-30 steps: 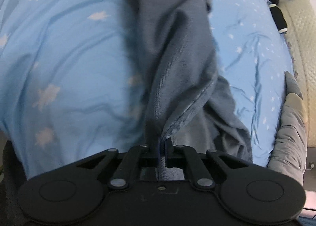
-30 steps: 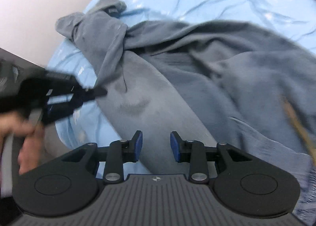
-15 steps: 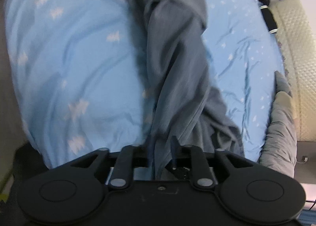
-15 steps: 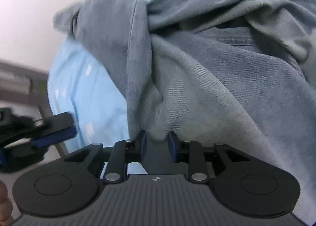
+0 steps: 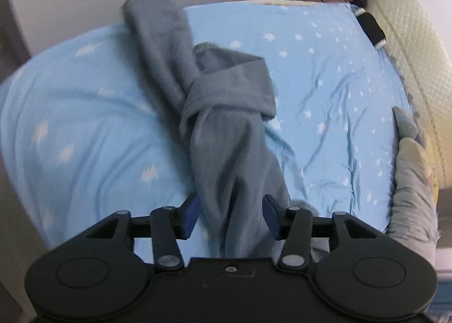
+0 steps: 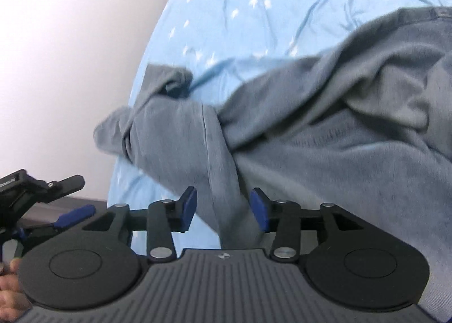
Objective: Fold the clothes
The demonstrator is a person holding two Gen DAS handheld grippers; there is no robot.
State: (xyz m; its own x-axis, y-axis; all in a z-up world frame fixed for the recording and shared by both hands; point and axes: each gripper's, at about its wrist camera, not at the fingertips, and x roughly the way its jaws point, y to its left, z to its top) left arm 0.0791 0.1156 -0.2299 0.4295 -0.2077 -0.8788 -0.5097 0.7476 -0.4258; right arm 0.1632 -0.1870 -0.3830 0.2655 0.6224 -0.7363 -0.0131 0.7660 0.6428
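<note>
1. Left gripper [image 5: 230,215]: jaws spread wide, blue pads clear of the cloth on both sides; a bunched fold of the grey garment [image 5: 226,131] runs up between them, not pinched
2. Right gripper [image 6: 223,210]: jaws likewise wide apart, a twisted strand of the garment [image 6: 325,136] passing through the gap without being clamped
3. In the right wrist view the left gripper [image 6: 67,198] shows at the lower left edge, off the bed's side, its jaws parted
4. Garment lies crumpled on the bed sheet [image 5: 325,74], one tube-like end reaching toward the far edge by the wall, a hemmed band wrapped across its middle like a loose knot
5. Cloth is soft grey knit, stitched seams visible; sheet is light blue with small white star-like marks, creased
6. Grey cushion [image 5: 412,181] at the bed's right edge; quilted cream headboard [image 5: 418,37] beyond it
7. Change: a second ago the left gripper was shut on the cloth, half a second ago the right one was closed around it; both have now let go and the garment has dropped lower onto the bed
</note>
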